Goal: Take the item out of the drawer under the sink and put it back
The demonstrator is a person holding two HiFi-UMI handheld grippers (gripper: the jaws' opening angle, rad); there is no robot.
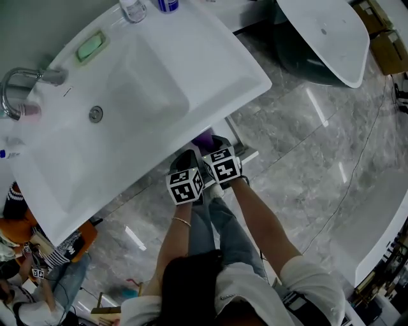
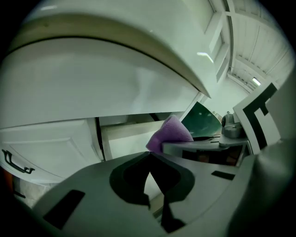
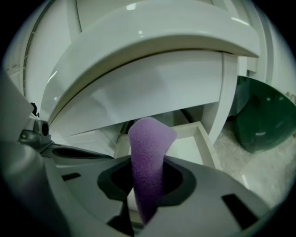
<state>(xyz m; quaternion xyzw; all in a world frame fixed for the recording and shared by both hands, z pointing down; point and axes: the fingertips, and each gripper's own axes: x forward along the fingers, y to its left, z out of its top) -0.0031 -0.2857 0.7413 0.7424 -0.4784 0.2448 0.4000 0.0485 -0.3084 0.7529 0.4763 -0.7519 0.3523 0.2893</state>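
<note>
Purple foam – one sponge (image 3: 148, 157) – stood pinched between the jaws of the right gripper (image 3: 147, 185), which were closed on its lower part so that its rounded top rose above them. The left gripper (image 2: 149, 155) sat just beside it with its jaws closed tip to tip and nothing between them.

There were two grippers, each carrying one black-and-white marker cube; in the head view the left cube (image 1: 185, 186) and the right cube (image 1: 222, 167) nearly touched, held on the person's two bare forearms.

One white drawer (image 3: 203, 139) stood pulled out beneath the sink. The sponge was held up in front of the open drawer rather than lying in it, just under the sink's front edge. The inside of the drawer showed as plain white where it could be seen.

Above, one white sink (image 1: 191, 63) filled much of the head view, with one round drain (image 1: 95, 114) and one chrome tap (image 1: 19, 83). On its rim lay one pale green block (image 1: 90, 46), soap or sponge, and two bottles: a clear one (image 1: 133, 9) and a blue one (image 1: 167, 5). The overhanging sink hid most of the drawer from above.

To the right, apart from the drawer, stood a dark green tub (image 3: 263, 120) on a grey marble floor (image 1: 299, 159); a white basin (image 1: 322, 32) overlapped it in the head view.
</note>
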